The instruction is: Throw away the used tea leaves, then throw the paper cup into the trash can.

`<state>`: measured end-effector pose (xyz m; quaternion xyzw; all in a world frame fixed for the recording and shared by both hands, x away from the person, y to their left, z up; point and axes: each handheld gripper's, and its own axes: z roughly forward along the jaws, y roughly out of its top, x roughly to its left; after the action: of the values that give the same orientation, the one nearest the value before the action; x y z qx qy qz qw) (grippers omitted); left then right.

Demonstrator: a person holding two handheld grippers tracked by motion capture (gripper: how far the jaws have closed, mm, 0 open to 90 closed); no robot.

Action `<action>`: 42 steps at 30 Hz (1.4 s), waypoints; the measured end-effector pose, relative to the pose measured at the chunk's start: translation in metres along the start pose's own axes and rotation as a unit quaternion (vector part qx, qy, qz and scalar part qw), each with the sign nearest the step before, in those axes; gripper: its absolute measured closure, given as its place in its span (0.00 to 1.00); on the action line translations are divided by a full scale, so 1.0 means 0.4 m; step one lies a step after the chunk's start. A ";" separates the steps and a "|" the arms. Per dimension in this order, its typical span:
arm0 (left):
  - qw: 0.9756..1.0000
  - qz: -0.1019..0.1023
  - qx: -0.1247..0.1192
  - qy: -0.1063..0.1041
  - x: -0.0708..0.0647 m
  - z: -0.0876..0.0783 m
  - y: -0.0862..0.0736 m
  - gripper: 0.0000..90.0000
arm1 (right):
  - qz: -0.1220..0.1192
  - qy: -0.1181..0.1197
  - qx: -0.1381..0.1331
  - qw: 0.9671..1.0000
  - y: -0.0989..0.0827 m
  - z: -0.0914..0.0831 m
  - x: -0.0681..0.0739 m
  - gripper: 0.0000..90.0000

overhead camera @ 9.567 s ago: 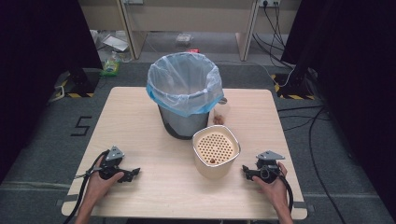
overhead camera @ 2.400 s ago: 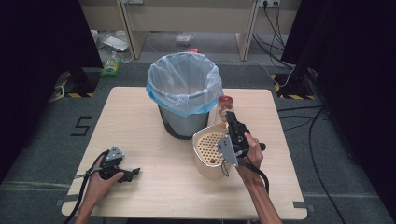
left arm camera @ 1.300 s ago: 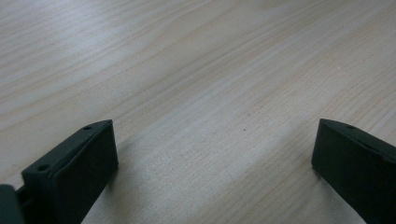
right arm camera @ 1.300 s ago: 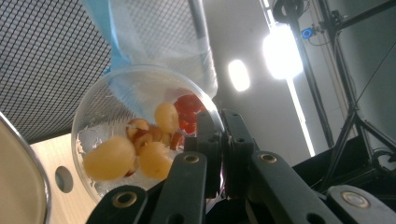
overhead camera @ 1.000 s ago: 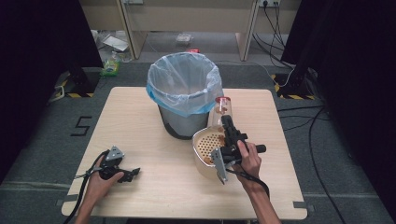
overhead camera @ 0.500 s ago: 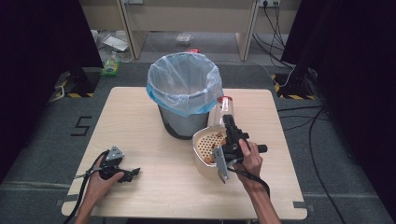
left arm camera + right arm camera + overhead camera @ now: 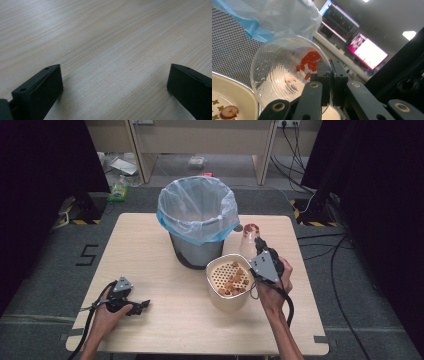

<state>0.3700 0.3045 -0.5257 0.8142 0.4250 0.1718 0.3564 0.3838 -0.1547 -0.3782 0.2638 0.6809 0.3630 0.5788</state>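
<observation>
A clear plastic cup [image 7: 248, 241] is tipped beside the cream perforated bowl [image 7: 216, 292], its mouth toward the bowl. My right gripper [image 7: 258, 243] is shut on the cup's rim. In the right gripper view the cup [image 7: 279, 72] faces me, a few red bits [image 7: 310, 60] stick to its bottom, and my right gripper [image 7: 330, 67] pinches its wall. Brownish food pieces [image 7: 232, 282] lie in the bowl. My left gripper [image 7: 137, 306] rests open on the table's front left; in the left gripper view it [image 7: 115, 82] has only bare wood between its jaws.
A dark mesh bin [image 7: 187, 250] with a blue plastic liner [image 7: 197, 215] stands mid-table, just behind the bowl and left of the cup. The wooden table [image 7: 150, 255] has free room at the left and along the front. Cables trail on the floor around it.
My right gripper left the front right of the table, took hold of the cup and tipped it at the bowl. Food pieces now lie in the bowl. The left gripper stayed put.
</observation>
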 end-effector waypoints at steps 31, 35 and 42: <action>1.000 -0.001 0.000 0.000 0.000 0.000 0.000 0.00 | 0.209 0.082 0.046 0.973 0.061 0.105 -0.243 0.97; 1.000 0.000 0.000 0.000 0.000 0.000 0.000 0.00 | 0.205 0.081 0.040 0.975 0.103 0.114 -0.273 0.97; 1.000 0.000 0.000 0.000 0.000 0.000 0.000 0.00 | 0.206 0.086 0.033 0.974 0.159 0.136 -0.293 0.97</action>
<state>0.3700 0.3045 -0.5256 0.8143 0.4248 0.1719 0.3562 0.4557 -0.1977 -0.2612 0.3854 0.6705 0.4731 0.4220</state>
